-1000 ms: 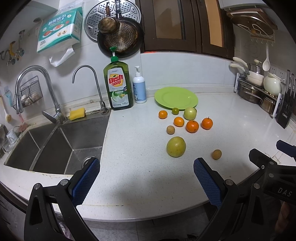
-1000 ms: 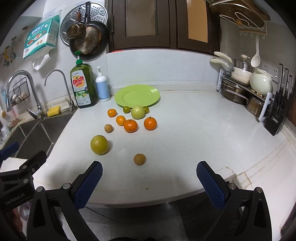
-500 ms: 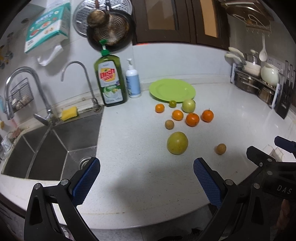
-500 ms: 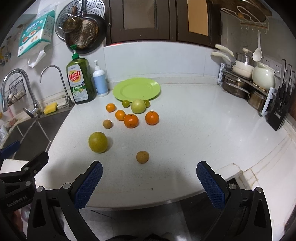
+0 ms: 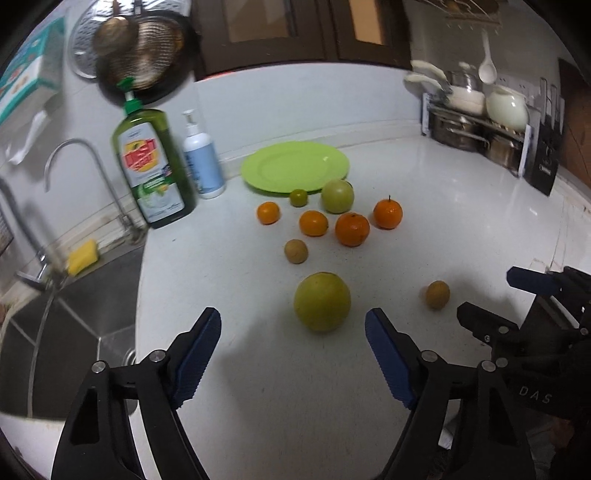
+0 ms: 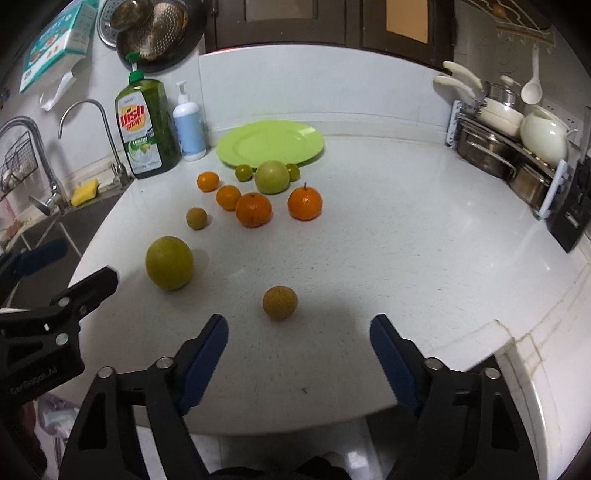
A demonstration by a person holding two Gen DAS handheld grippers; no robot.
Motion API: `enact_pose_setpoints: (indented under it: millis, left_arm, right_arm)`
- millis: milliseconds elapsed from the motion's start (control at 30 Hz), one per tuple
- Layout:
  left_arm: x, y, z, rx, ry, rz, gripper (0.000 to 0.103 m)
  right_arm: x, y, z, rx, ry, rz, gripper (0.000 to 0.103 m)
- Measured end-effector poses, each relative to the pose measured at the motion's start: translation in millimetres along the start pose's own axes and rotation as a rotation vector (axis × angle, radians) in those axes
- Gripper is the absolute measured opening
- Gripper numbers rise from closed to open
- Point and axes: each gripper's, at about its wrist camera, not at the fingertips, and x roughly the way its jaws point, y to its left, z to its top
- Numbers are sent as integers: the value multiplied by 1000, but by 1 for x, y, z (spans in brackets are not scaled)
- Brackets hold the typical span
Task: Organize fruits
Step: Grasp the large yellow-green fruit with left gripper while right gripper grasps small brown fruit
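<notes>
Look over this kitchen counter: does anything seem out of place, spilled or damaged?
Nothing is spilled or damaged. The only oddity: the round green plate sits bare while the loose oranges and other fruit lie scattered on the white counter.

A white bench stretches ahead of the claws. Far ahead to the left a green soap bottle stands against the wall, a white pump bottle touching its right side. Left of these are two taps, a yellow sponge and a steel sink. A pot rack sits far right; pans hang above the bottles.
</notes>
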Motion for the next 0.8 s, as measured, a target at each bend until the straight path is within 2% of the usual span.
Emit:
enact_pose_setpoints:
  millis: [200,700,800]
  left_arm:
    - [28,-6,1,42,33,-41,71]
    - [69,-11,5,20,88,-99,56]
    - [73,-10,5,13,98,-106,50]
  right_arm:
    - [24,2,2,-18,15,39,64]
    - [53,5,5,-22,58,81,46]
    - [55,6,6,-22,56,78,42]
